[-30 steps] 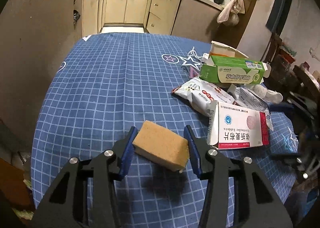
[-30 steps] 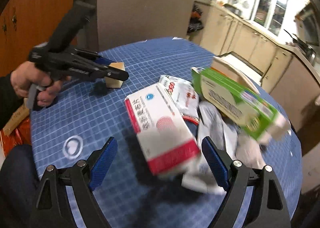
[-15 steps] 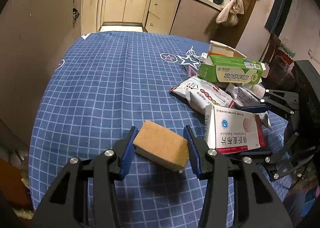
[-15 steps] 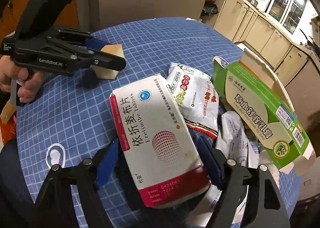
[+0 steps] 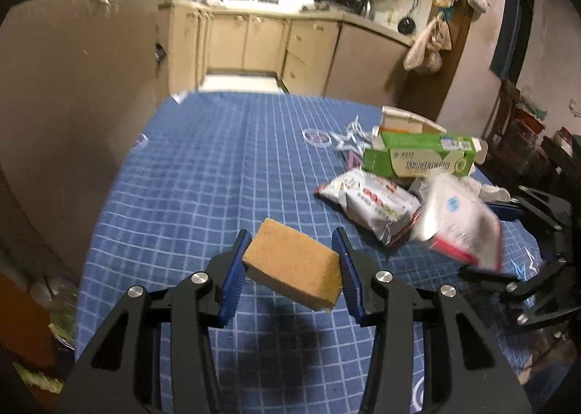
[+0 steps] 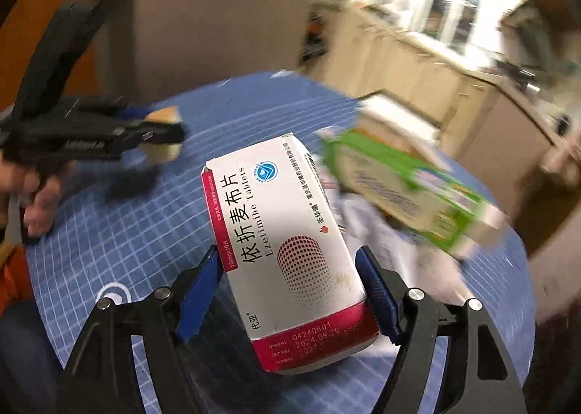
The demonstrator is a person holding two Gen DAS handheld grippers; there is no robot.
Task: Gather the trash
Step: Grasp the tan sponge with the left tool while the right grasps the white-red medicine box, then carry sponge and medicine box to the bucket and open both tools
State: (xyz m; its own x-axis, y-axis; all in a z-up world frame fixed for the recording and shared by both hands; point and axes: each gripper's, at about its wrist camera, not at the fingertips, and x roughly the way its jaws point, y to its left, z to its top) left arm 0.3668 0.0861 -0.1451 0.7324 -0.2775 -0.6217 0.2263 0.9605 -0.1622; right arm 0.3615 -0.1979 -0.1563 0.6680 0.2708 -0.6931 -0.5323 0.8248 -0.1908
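Two grippers recorded above blue checked tablecloth (image 5: 203, 174). Noted beyond them, largest first: green carton (image 5: 417, 158) lying on its side, white snack packet (image 5: 370, 201) just before it. Right gripper (image 6: 290, 290): jaws just closing, now clamped on white-and-red tablet box (image 6: 283, 243), lifted clear, tilted, its red end between the pads. Left gripper (image 5: 290, 268): partly open, pressed on tan sponge (image 5: 294, 265), held off the cloth.
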